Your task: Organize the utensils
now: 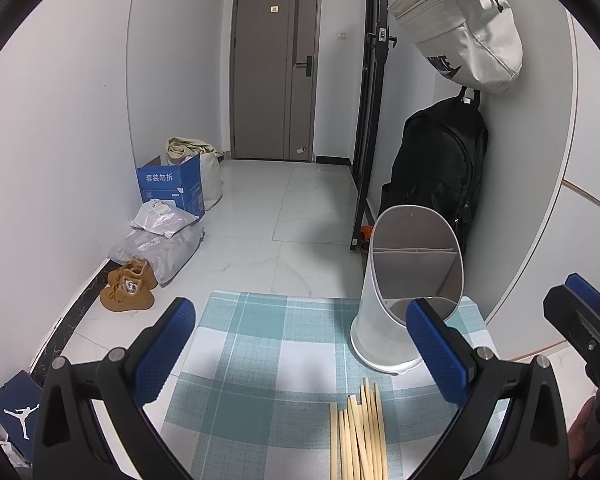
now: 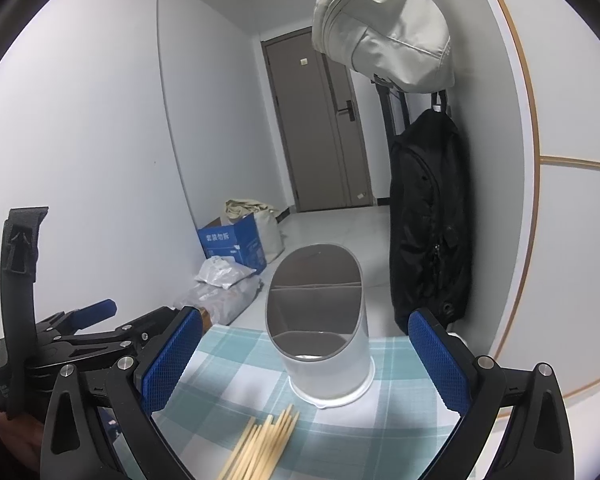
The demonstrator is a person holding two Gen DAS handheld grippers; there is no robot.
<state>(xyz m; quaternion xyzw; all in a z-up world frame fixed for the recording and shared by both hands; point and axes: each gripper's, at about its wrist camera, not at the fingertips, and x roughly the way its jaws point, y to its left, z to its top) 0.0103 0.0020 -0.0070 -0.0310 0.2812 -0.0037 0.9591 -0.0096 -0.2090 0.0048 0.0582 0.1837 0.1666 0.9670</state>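
Note:
A bundle of several wooden chopsticks (image 1: 360,432) lies on the teal checked cloth (image 1: 268,360) at the near edge; it also shows in the right wrist view (image 2: 262,446). A white utensil holder (image 1: 408,280) with a slanted oval mouth and inner dividers stands behind them at the right, empty; it also shows in the right wrist view (image 2: 320,320). My left gripper (image 1: 300,344) is open and empty above the cloth, left of the holder. My right gripper (image 2: 304,360) is open and empty, facing the holder. The right gripper also shows in the left wrist view (image 1: 584,320), and the left gripper in the right wrist view (image 2: 100,328).
A black backpack (image 1: 436,168) and a beige bag (image 1: 460,28) hang on the wall at the right. On the floor at the left are a blue box (image 1: 172,188), plastic parcels (image 1: 160,236) and brown shoes (image 1: 130,288). A grey door (image 1: 276,68) closes the hallway.

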